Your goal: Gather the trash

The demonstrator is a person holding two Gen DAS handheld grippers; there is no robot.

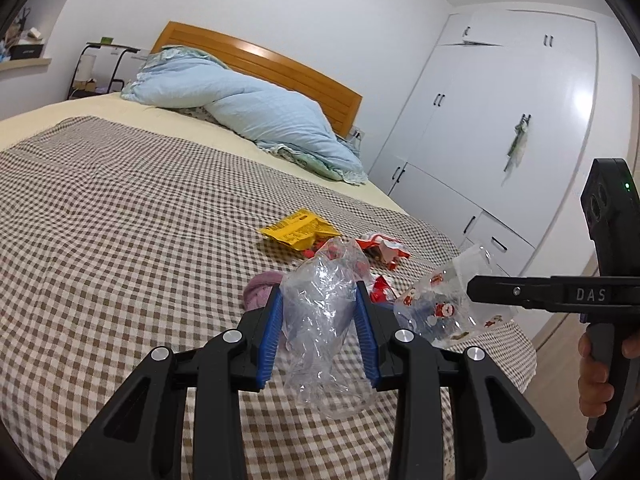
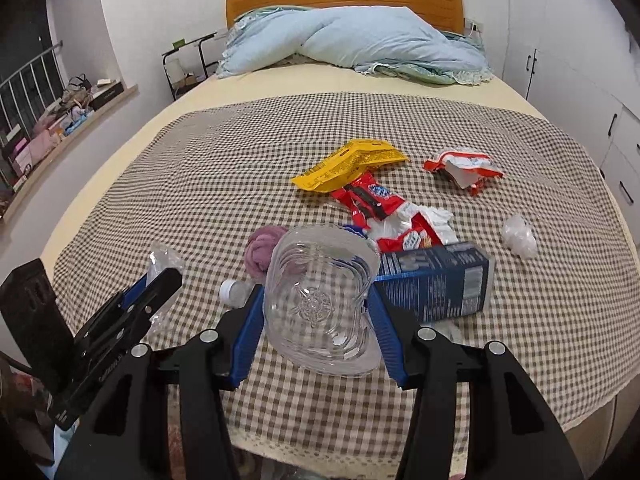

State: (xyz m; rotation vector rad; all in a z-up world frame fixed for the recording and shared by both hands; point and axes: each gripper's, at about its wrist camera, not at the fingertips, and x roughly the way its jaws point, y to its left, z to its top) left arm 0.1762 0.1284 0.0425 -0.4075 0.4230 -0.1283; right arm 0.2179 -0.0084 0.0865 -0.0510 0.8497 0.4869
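On the checked blanket [image 2: 200, 152] — one yellow packet [image 2: 348, 164], one blue carton [image 2: 436, 280], one purple wad [image 2: 260, 248]. Red-and-white wrappers [image 2: 464, 166] — two or three, hard to separate.

Bed [image 2: 120, 184] under me, cream sheet with a brown checked blanket [image 2: 224, 168] spread over it. Blue quilt [image 2: 360, 44] heaped at twelve o'clock against the headboard. On the blanket: yellow packet [image 2: 348, 164] centre, red wrappers [image 2: 384, 216] touching it at five o'clock, torn red-white wrapper [image 2: 464, 168] at two, blue carton [image 2: 440, 280] nearer me, crumpled clear plastic [image 2: 519, 236] at three, mauve cloth ball [image 2: 262, 250] at nine.
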